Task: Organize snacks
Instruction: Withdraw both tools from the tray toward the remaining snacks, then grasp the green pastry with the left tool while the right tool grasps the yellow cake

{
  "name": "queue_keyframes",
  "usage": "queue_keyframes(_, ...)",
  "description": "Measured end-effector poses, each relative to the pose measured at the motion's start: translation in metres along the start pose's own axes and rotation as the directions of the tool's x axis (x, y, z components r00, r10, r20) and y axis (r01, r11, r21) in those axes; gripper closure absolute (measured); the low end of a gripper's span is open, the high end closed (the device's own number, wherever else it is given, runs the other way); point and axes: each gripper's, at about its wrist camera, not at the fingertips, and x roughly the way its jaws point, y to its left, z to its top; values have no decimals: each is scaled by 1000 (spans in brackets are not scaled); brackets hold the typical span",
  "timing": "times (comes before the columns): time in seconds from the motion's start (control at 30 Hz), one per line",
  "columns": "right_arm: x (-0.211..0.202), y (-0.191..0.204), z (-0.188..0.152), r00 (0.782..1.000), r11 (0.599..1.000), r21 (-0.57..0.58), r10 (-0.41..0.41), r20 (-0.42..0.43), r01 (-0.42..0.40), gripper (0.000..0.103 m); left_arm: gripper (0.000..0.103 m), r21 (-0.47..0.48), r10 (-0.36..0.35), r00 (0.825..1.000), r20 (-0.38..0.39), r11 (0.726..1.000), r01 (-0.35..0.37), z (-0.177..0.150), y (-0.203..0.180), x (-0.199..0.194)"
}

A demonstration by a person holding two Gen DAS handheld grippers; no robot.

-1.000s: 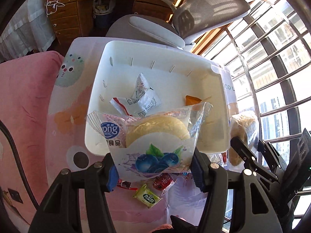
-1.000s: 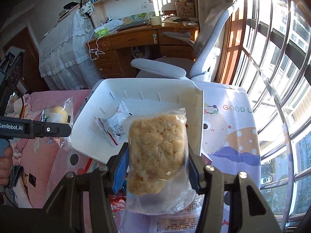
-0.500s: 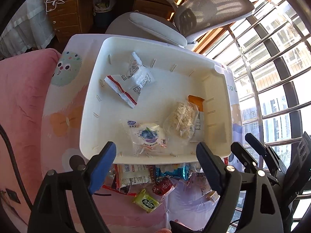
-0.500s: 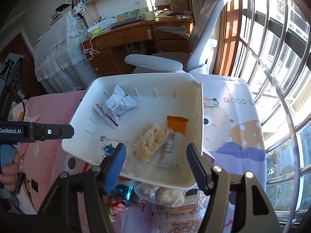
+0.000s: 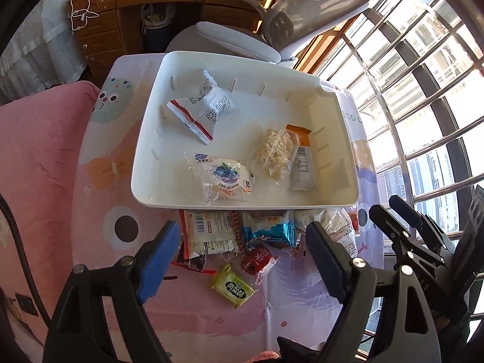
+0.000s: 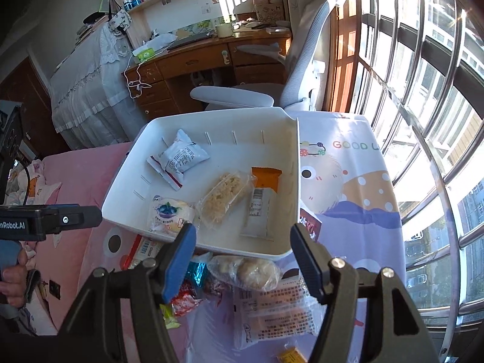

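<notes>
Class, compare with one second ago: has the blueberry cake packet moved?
Yes. The blueberry cake packet was held in the left gripper above the near rim; it now lies inside the white bin, beside the rice crisp packet.

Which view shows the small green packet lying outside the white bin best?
The left wrist view: the green packet lies whole and unobstructed on the cloth, below the white bin. The right wrist view shows only a sliver of it, mostly hidden behind the right tongs.

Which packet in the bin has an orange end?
The long packet against the white bin's right wall, beside the clear bag of crumbly snack. The other packets are white or clear.
</notes>
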Motion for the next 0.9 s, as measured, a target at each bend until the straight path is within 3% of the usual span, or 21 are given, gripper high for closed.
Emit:
queue_keyframes(0.4, -23, -41, -70, 995, 981, 178, -65, -80, 78, 38, 19, 113, 59, 992, -113, 992, -46, -63, -13, 25)
queue_keyframes(0.63, -27, -67, -112, 983, 948, 286, -95, -157, 138, 38, 19, 108, 106, 972, -212, 991, -84, -87, -9, 54)
queue_keyframes(0.9, -21, -81, -144, 971, 904, 395, -74, -227, 162, 38, 19, 82, 133, 947, -292, 990, -114, -103, -1, 88)
